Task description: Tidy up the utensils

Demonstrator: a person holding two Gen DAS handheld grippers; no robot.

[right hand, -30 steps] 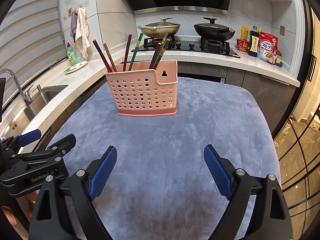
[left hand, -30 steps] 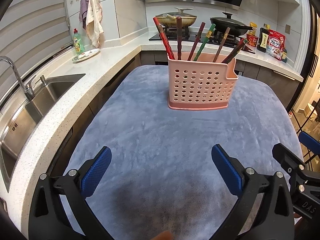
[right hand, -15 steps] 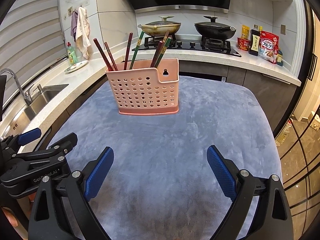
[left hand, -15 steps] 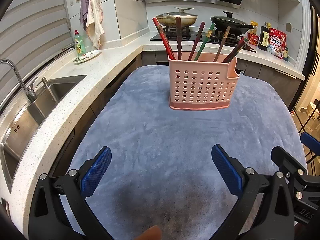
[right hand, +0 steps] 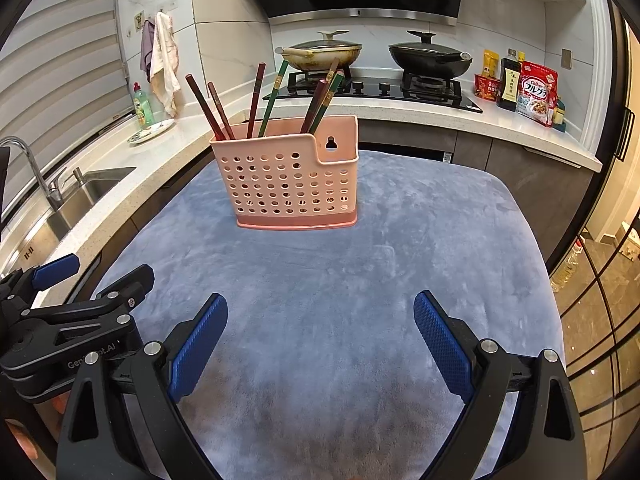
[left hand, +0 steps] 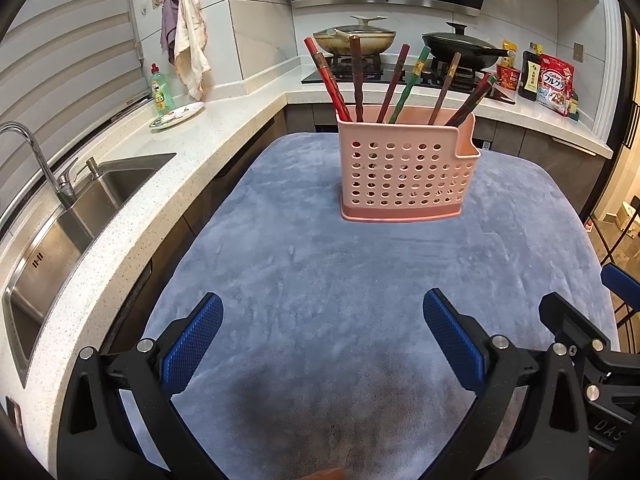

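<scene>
Presently my left gripper (left hand: 322, 338) and right gripper (right hand: 320, 336) hover low over the grey cloth (left hand: 320, 264), fingers spread wide and holding nothing. The pink holder (left hand: 404, 168) stands upright farther along the cloth, well apart from both tools, with the chopsticks (left hand: 394, 80) leaning inside it. Nothing loose lies on the cloth. I judge the sorting finished or nearly so; next I need only check.

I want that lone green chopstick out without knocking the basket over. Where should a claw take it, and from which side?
Probably grip the green chopstick on its bare upper shaft above the pink basket rim, coming from above. It leans right, with brown neighbours either side, so align the open right claw with that tilt and pull along the shaft.
</scene>
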